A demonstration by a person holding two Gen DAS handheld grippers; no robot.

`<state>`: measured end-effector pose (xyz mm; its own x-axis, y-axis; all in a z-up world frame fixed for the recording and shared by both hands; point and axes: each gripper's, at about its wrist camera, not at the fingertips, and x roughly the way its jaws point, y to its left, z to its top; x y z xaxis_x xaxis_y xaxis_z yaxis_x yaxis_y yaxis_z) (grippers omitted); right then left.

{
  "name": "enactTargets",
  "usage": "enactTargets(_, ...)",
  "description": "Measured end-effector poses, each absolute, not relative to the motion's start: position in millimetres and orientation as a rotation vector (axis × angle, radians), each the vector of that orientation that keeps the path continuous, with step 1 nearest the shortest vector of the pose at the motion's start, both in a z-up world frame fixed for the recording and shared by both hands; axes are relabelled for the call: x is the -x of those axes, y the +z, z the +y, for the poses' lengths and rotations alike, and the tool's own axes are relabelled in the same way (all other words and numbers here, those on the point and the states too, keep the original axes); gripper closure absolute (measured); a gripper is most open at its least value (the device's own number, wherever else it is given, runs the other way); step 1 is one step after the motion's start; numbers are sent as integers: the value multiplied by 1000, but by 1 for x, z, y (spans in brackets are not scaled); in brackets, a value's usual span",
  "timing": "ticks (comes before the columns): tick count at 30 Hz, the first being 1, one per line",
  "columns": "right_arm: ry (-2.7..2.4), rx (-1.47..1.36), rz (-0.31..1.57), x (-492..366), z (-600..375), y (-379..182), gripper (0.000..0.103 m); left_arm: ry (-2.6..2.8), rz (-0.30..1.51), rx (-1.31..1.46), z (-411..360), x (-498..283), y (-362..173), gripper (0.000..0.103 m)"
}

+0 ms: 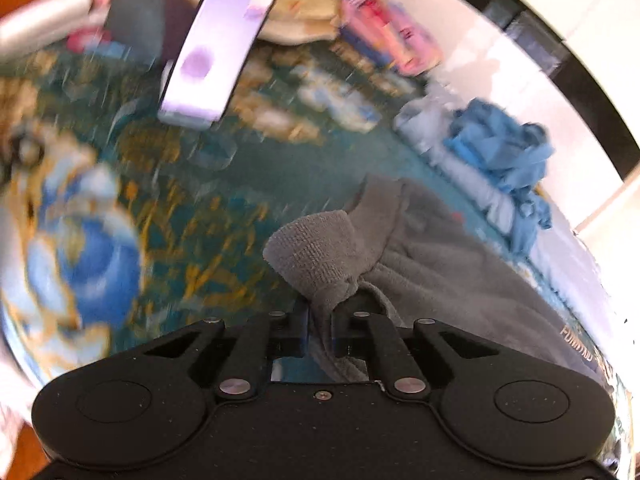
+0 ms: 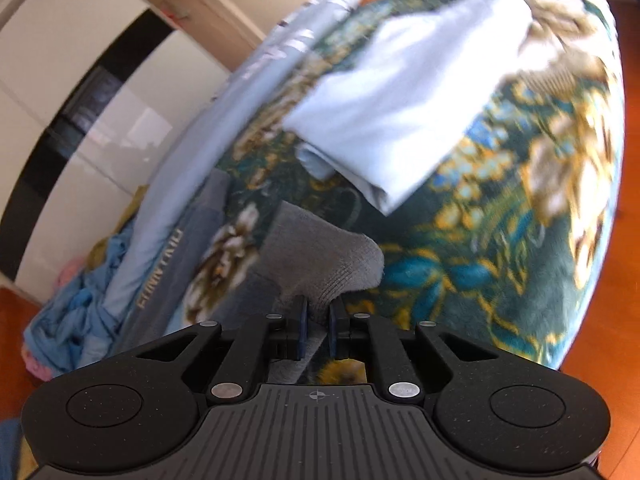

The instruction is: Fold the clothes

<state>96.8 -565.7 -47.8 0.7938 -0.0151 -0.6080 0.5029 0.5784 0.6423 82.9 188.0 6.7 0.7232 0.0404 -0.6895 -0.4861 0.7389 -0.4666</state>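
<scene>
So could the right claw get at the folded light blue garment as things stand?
Probably not yet: the right claw is shut on the grey garment. The path across the floral blanket to the folded light blue garment looks unobstructed.

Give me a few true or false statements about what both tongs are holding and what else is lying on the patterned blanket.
1. The left tongs grip the grey garment. True.
2. The right tongs are open and hold nothing. False: they are shut on grey fabric too.
3. A folded pale blue cloth lies on the floral blanket. True.
4. The crumpled blue clothes are neatly folded. False: they lie in a loose heap.
</scene>
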Motion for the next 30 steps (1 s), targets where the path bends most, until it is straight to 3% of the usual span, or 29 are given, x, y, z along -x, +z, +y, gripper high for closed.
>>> enactTargets(7, -308, -938, 623, -93, -569, -54, 91, 307, 719, 735, 195, -80, -7, 89)
enactTargets(11, -302, -975, 618, -79, -566, -58, 83, 278, 718, 745, 194, -77, -10, 68)
enactTargets(20, -176, -1092, 582, -66, -547, -77, 76, 206, 705, 768, 188, -77, -18, 58)
enactTargets(23, -110, -1116, 587, -72, -537, -80, 76, 184, 690, 790, 187, -77, -19, 58)
enactTargets(25, -105, -1097, 594, -77, -531, -80, 86, 178, 689, 798, 186, -77, -20, 59)
enactTargets(26, -101, -1095, 596, -79, -528, -80, 96, 177, 689, 801, 186, -77, -20, 67)
enactTargets(29, -66, -1123, 564, -83, -524, -73, 100, 172, 692, 836, 189, -78, -19, 93)
enactTargets(30, -38, -1156, 534, -83, -526, -70, 100, 159, 679, 853, 191, -78, -17, 95)
